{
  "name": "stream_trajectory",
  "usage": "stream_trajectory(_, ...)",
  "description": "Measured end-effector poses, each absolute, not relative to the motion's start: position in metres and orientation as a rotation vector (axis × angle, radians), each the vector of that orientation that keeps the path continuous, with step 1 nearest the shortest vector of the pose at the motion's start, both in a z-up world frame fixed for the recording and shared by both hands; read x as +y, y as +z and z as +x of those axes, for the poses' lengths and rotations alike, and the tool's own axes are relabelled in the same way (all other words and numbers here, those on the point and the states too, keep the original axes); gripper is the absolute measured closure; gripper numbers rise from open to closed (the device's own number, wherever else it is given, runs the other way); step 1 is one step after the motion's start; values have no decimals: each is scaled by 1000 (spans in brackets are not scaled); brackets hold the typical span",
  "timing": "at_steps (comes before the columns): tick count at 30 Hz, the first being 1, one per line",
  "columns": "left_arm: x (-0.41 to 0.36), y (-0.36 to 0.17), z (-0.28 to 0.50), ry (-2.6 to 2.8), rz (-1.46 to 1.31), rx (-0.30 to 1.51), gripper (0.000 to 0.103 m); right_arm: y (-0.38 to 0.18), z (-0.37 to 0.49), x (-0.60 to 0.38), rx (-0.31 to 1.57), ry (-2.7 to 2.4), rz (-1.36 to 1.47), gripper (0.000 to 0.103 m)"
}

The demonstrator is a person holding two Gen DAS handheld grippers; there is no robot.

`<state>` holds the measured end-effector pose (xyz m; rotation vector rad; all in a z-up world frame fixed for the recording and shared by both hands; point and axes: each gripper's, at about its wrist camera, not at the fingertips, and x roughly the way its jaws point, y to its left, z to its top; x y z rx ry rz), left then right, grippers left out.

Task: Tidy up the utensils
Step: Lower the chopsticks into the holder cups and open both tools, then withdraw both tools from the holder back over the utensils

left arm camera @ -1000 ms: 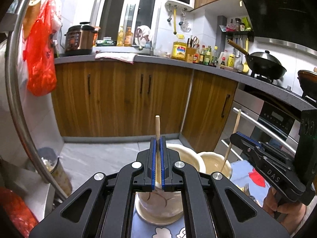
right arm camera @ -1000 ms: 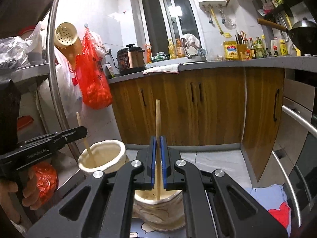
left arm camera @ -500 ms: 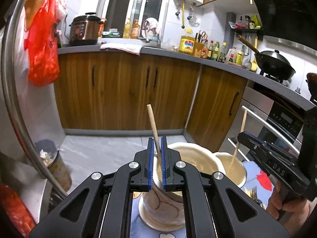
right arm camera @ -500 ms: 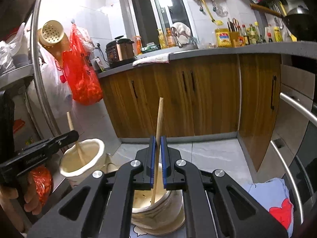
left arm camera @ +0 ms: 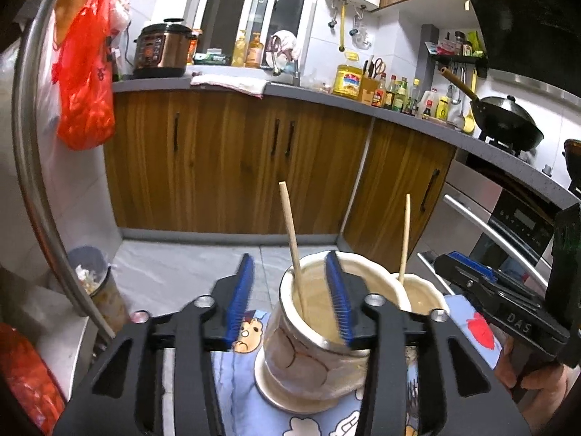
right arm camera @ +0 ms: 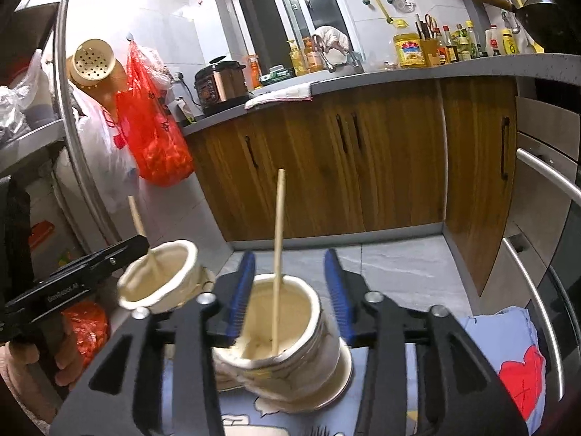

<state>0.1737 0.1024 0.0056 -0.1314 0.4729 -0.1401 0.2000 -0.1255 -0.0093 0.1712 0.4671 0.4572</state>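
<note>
Two cream ceramic holders stand on a blue cartoon cloth. In the left wrist view, one wooden chopstick (left arm camera: 292, 243) leans in the near holder (left arm camera: 312, 348), and another chopstick (left arm camera: 404, 238) stands in the far holder (left arm camera: 425, 292). My left gripper (left arm camera: 290, 296) is open and empty over the near holder. In the right wrist view, my right gripper (right arm camera: 290, 290) is open and empty over its holder (right arm camera: 287, 345), with a chopstick (right arm camera: 277, 254) standing free in it. The other holder (right arm camera: 159, 276) with its chopstick (right arm camera: 143, 232) is to the left.
The blue cloth (left arm camera: 243, 388) covers the table. A metal rack post (left arm camera: 40, 181) and a red bag (left arm camera: 85, 83) are at the left, with a bin (left arm camera: 94, 283) on the floor. Wooden cabinets (left arm camera: 232, 160) and an oven (left arm camera: 508, 225) lie ahead.
Both grippers have opened and let go of their chopsticks, which now rest in the holders. Both grippers have drawn back slightly.
</note>
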Motion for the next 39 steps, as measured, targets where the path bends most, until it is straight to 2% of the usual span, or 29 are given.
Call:
stream_trajectory(3,102,14,160,-132,-131,448,25,3,183,-127,439,477,145,38)
stream_trajectory(6,102,25,144,-130,-133,429,18,15,166,-130,416,489,115,24)
stream_trajectory(9,100,35,128,-128,-136,410,11,24,146,-137,394,499,96,16)
stream_trajectory(12,95,43,111,-121,-112,403,9,31,127,-145,367,498,79,6)
stream_trajectory(18,80,44,84,-108,-101,413,5,30,95,-163,321,410,5,5)
stream_trajectory(25,61,26,68,-155,-90,477,5,20,83,-184,368,338,-30,5)
stream_trajectory(39,15,-49,62,-217,1,703,5,-52,88,-247,645,176,10,5)
